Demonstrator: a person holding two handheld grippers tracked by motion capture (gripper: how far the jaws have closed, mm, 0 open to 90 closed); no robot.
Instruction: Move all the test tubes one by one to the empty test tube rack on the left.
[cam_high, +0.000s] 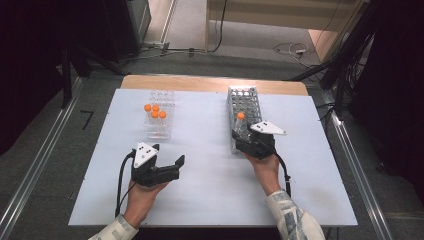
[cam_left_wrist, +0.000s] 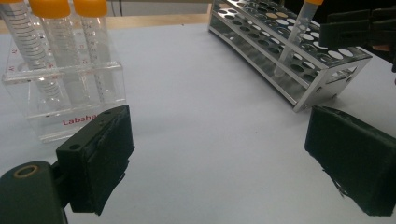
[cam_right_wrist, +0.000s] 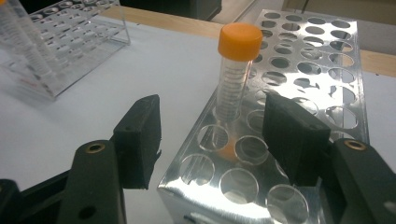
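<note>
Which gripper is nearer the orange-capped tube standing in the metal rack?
Right. The right gripper sits just before the tube, jaws open; the left gripper is far off, near the clear rack.

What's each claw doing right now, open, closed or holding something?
Left claw: open, empty, above the table.
Right claw: open, holding nothing, at the metal rack near the orange-capped tube.

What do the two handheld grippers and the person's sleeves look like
Both the left gripper and the right gripper are black, each with two blocky jaws faced in dark, worn pads. A grey three-cornered plate with dark dots tops each, and a black cable trails back. The sleeves are pale and patterned.
</note>
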